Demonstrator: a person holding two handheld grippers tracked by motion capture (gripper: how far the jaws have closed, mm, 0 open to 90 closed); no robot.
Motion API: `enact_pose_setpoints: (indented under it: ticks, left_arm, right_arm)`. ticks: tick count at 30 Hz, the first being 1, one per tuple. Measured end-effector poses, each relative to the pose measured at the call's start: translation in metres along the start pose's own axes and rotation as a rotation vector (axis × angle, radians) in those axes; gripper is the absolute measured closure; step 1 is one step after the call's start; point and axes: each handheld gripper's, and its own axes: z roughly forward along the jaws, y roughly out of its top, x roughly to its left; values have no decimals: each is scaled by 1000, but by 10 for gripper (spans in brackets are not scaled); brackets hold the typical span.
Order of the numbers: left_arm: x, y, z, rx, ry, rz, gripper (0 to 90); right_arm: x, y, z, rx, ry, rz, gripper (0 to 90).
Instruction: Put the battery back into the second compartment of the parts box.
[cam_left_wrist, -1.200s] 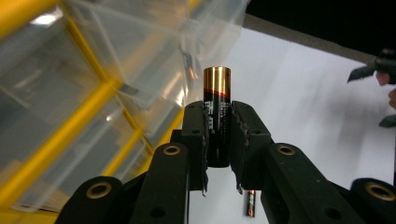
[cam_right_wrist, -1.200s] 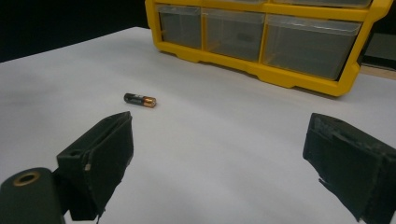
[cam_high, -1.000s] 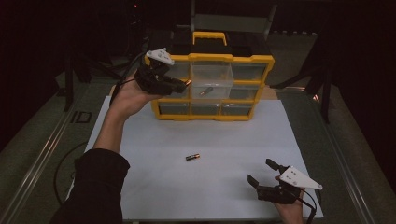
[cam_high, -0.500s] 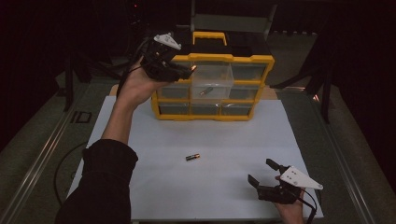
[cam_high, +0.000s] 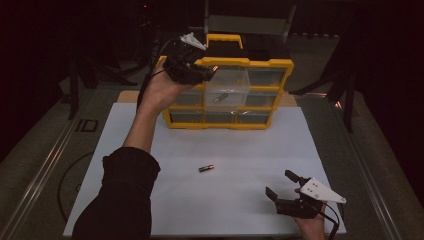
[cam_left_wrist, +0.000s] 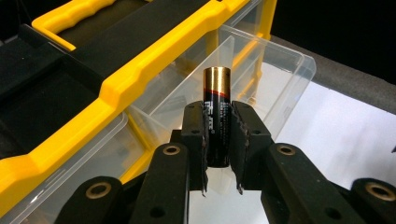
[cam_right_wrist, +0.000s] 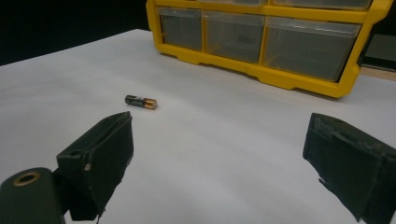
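One battery lies in the pulled-out drawer (cam_high: 227, 87); the left gripper (cam_left_wrist: 217, 135) grasps a battery (cam_left_wrist: 217, 116) above it; the right gripper (cam_high: 284, 191) waits released, another battery (cam_high: 206, 168) mid-desk.

L gripper (cam_left_wrist: 218, 140) jaws clamp upright battery (cam_left_wrist: 217, 116) by open clear drawer (cam_left_wrist: 261, 79).

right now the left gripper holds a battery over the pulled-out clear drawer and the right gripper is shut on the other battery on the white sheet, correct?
Not quite. The right gripper is open and holds nothing: in the right gripper view the second battery lies loose on the white sheet, ahead of it. The left gripper does hold a battery over the clear drawer.
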Motion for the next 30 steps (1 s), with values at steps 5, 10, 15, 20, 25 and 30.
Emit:
enact_pose_setpoints:
  ticks: [5,10,15,20,25,30]
  left_arm:
    - [-2,1,7,1,11,-10,776]
    - [1,-1,9,-9,19,-60,408]
    - [2,-6,5,-1,117,-73,133]
    - [5,-18,3,5,117,-85,56]
    - [6,-32,1,5,108,-86,49]
    - [0,-51,3,19,94,-76,49]
  right_arm:
    - [0,0,0,-1,0,-2,82]
    - [0,0,-1,-4,-1,2,82]
    - [0,0,-1,-3,-1,2,82]
    - [0,0,0,-3,0,0,82]
    - [0,0,0,-2,-1,0,82]
    - [1,0,0,-1,1,2,83]
